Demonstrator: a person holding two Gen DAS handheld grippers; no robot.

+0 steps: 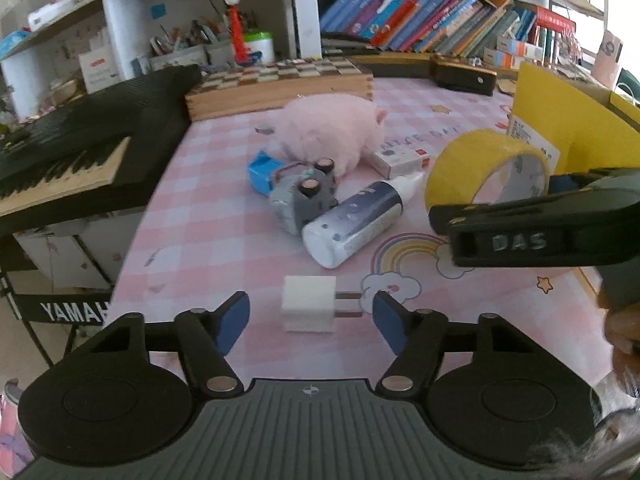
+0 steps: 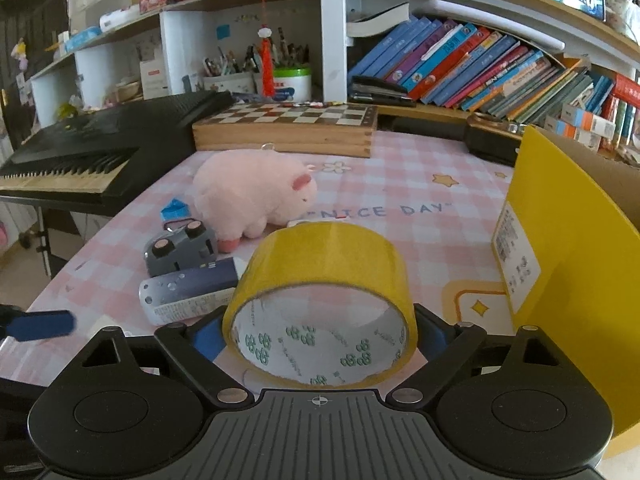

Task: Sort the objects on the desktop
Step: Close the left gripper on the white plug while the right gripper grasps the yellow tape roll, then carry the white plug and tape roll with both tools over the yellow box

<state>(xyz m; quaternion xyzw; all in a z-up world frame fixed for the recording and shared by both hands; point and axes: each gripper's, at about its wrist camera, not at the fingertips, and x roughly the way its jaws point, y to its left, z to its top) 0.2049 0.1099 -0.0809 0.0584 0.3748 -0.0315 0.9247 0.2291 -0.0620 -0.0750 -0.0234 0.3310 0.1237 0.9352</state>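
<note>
1. Far left: black electronic keyboard point(image 1: 80, 148) with pale keys on a stand, butted against the left edge of the pink checked tablecloth point(image 1: 208, 216).
2. Wooden chessboard box point(image 1: 280, 80) at the back of the table, shelves of books behind it.
3. Pink plush pig point(image 1: 332, 128) lies mid-table; small blue box point(image 1: 262, 174) and grey toy car point(image 1: 302, 200) on its side just in front of it, wheels facing up.
4. White-and-dark-blue plastic bottle point(image 1: 352, 220) lies flat, touching the toy car, nozzle aimed toward a small white carton point(image 1: 400, 158).
5. Left gripper point(image 1: 310, 314): jaws partly open, straddling the white cube-shaped plug charger point(image 1: 308, 308) on the tablecloth. Prongs point to the right-hand blue pad; pads look just clear of the charger, though contact at the prong tips is hard to rule out.
6. Right gripper point(image 2: 320, 338): jaws spread wide, blue pads pressed on both sides of the yellow roll of packing tape point(image 2: 324, 280), roll held off the table, open core facing the camera.
7. In the left wrist view the same tape roll point(image 1: 484, 168) hangs above the table's right side, near the cardboard box.
8. Far right: yellow-faced cardboard box point(image 2: 568, 264) with a white label, standing at the table's right edge, just beside the held tape.
</note>
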